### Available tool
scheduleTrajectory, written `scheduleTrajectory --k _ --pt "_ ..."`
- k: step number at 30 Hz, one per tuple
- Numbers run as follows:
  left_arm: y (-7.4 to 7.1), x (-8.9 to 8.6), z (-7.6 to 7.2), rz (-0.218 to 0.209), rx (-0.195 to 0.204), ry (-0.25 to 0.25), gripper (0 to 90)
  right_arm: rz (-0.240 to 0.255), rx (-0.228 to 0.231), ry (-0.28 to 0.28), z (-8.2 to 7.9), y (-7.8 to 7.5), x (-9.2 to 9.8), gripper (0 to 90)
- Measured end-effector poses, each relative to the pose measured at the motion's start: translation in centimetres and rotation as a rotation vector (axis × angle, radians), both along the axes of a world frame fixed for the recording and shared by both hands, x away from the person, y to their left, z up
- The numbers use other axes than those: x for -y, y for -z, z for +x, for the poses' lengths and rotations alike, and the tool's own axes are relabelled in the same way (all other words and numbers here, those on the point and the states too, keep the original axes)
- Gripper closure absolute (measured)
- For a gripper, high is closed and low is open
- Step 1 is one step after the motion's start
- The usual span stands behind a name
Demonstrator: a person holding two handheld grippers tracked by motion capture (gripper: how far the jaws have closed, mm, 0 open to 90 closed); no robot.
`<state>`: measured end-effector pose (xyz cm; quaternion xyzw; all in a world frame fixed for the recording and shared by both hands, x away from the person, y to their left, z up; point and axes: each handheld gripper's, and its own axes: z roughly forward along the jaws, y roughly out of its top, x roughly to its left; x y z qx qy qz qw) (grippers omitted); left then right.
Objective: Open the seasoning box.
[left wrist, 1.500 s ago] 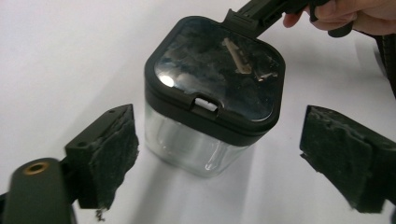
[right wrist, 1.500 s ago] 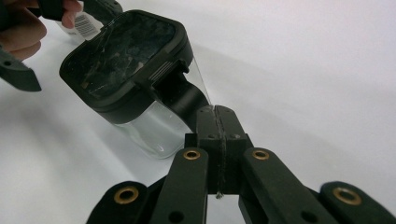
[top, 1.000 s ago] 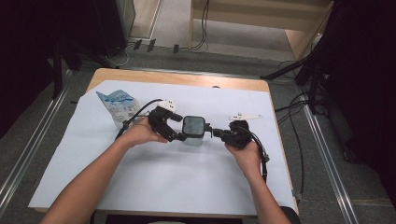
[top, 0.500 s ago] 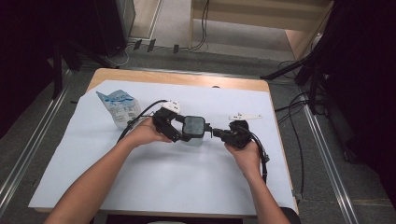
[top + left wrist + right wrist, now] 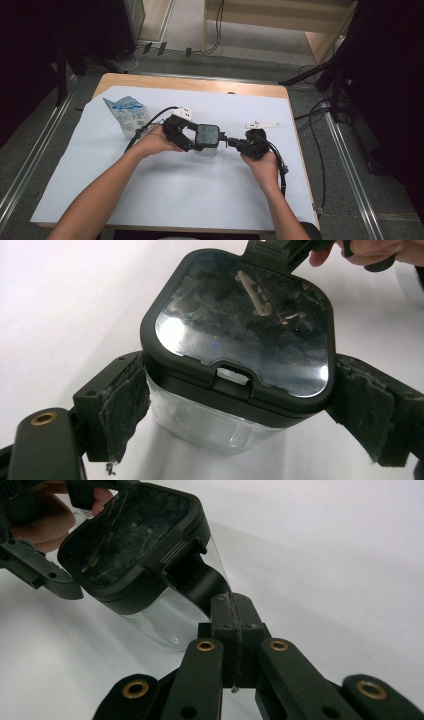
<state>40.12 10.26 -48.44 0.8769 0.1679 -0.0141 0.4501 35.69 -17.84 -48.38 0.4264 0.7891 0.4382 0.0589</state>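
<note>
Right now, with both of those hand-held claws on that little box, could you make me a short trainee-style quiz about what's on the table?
1. True or false: the clear container has a dark lid on top.
2. Which part of the container do the left gripper jaws clamp? A) its sides B) the flap at the lid's edge C) nothing
3. What lies on the white sheet behind the left hand?

Key:
1. True.
2. A. The padded jaws press both sides just under the lid, while the right gripper is shut on the lid's flap.
3. A blue-and-white packet.
</note>
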Motion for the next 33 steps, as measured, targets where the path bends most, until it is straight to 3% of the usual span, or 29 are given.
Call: scheduleTrajectory --k 24,33 --pt "-1.2 -1.0 -0.3 -0.013 0.001 -0.006 18.4 0.004 -0.002 -0.008 0.1 -0.1 0.1 90.0" --pt "-2.0 -1.7 -0.6 -0.024 0.013 0.006 26.6 0.01 -0.011 -0.004 0.1 -0.1 0.1 90.0"
